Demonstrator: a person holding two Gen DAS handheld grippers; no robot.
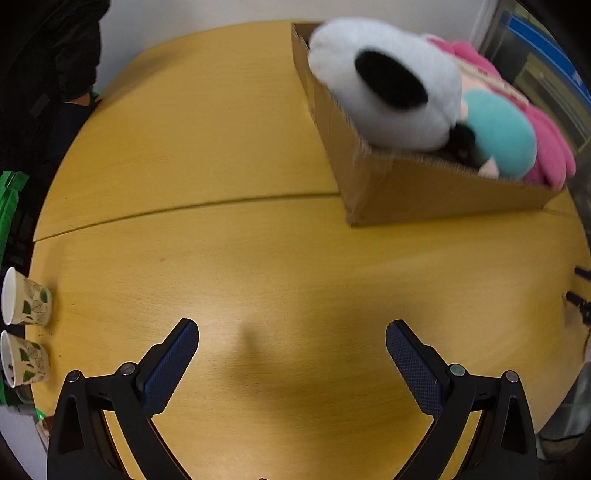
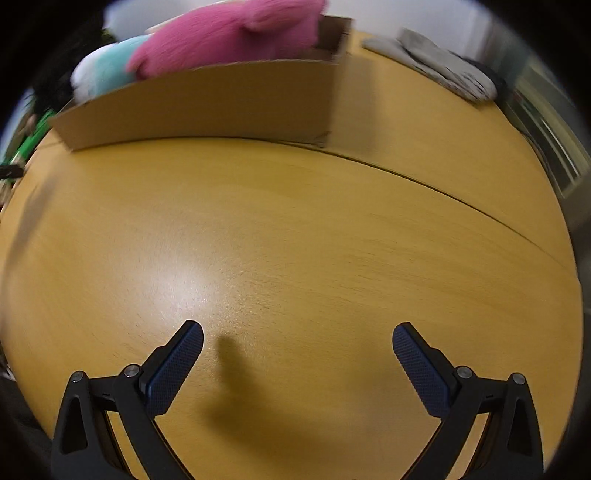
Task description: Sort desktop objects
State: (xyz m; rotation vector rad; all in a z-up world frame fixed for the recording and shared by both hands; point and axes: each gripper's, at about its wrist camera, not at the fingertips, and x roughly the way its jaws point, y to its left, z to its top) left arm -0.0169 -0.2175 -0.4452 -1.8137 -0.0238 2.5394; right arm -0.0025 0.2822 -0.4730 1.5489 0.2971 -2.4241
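A cardboard box stands on the yellow wooden table at the far right. It holds a white plush with a black patch, a teal plush and a pink plush. My left gripper is open and empty above bare table, well short of the box. In the right wrist view the same box lies at the far left, with the pink plush and the teal plush showing above its rim. My right gripper is open and empty over bare table.
Two leaf-patterned paper cups lie at the table's left edge. Green packaging sits beyond that edge. A grey cloth lies at the far right of the table. A seam crosses the tabletop.
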